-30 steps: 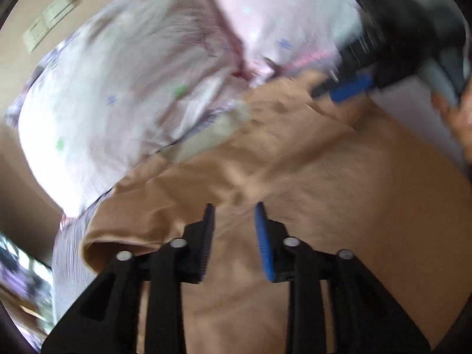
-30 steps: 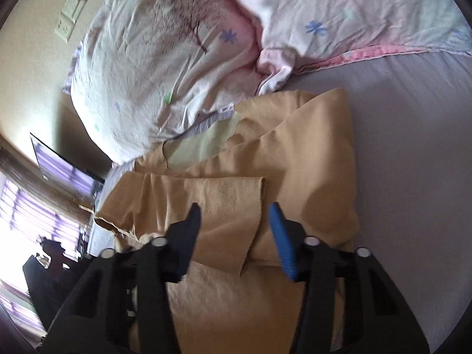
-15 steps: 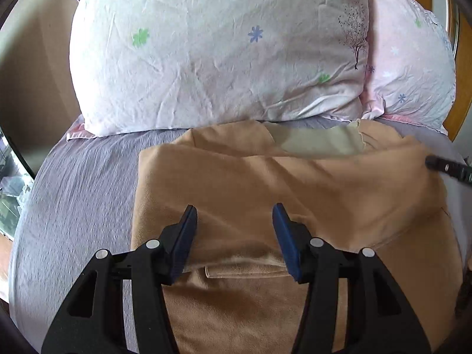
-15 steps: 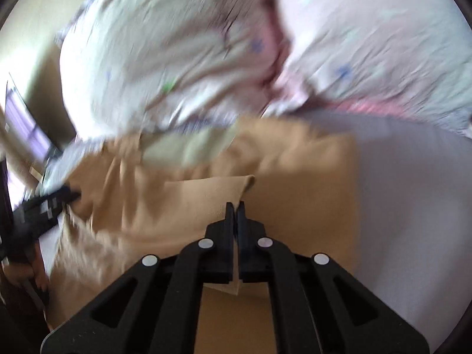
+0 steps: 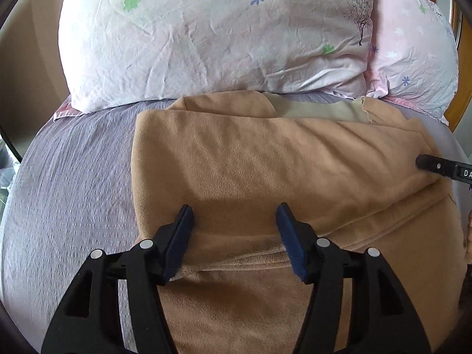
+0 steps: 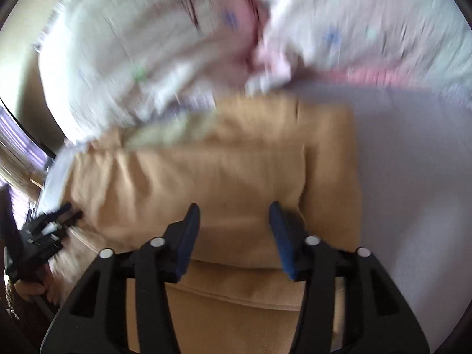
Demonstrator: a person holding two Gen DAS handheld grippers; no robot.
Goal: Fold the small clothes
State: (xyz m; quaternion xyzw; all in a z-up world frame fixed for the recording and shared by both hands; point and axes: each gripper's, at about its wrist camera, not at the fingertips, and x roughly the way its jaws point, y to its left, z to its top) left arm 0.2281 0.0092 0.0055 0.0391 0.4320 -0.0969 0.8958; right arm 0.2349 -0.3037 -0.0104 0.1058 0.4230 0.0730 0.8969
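Note:
A tan fleece garment [image 5: 265,171] lies partly folded on the bed, with a pale green inner lining [image 5: 318,110] showing at its far edge. My left gripper [image 5: 234,216] is open and empty, just above the folded layer's near edge. My right gripper [image 6: 234,215] is open and empty over the same garment [image 6: 224,183]; that view is motion-blurred. The right gripper's tip also shows at the right edge of the left wrist view [image 5: 442,168], on the garment's right side. The left gripper shows at the left edge of the right wrist view [image 6: 44,230].
Two pale flowered pillows [image 5: 206,35] [image 5: 413,53] lie just behind the garment. A lilac bedsheet [image 5: 73,177] covers the bed on both sides [image 6: 413,177]. A wooden headboard [image 5: 460,100] stands at the far right.
My right gripper was shut half a second ago and has opened over the fold. My left gripper swung to face the pillows and has edged closer to the garment, still open.

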